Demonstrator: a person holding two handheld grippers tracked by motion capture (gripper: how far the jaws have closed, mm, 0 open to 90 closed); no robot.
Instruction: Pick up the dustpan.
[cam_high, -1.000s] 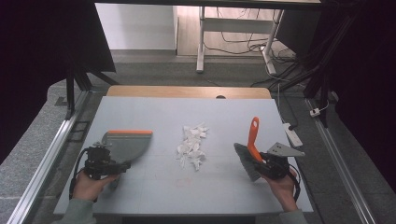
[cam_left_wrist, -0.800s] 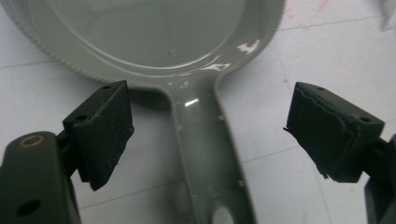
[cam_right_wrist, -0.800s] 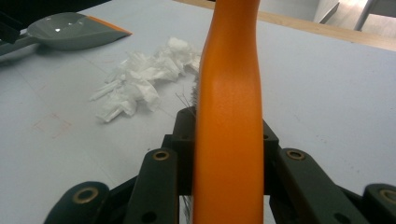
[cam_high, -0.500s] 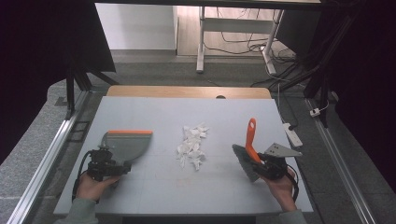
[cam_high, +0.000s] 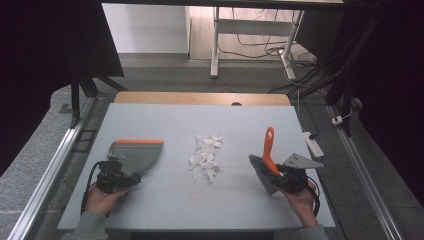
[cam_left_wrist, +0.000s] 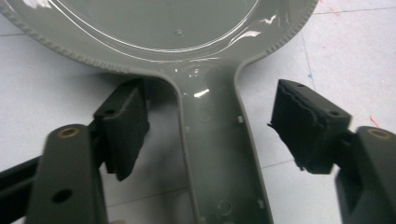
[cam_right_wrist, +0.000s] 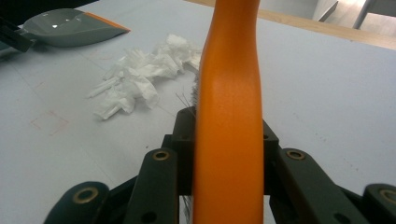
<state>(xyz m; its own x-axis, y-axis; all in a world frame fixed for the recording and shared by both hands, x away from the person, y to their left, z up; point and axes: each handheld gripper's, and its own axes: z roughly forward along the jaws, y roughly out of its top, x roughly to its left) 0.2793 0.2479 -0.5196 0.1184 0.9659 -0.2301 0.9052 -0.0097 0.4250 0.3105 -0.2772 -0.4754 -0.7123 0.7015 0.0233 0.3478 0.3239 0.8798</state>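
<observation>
A grey dustpan with an orange front lip lies flat on the left of the table. Its handle runs between the two pads of my left gripper, with a gap on each side. These jaws have just been closing around it. At the right, my right gripper is shut on the orange handle of a hand brush. The handle points up and away, and the grey bristles sit by the jaws. A heap of white paper scraps lies between the two tools.
The pale grey table has a wooden strip along its far edge. A white power strip lies on the floor off the right side. Metal rails flank the table, and desk legs and cables stand beyond it.
My left hand has edged slightly toward the dustpan's handle. The right gripper, the brush and the paper scraps have kept still.
</observation>
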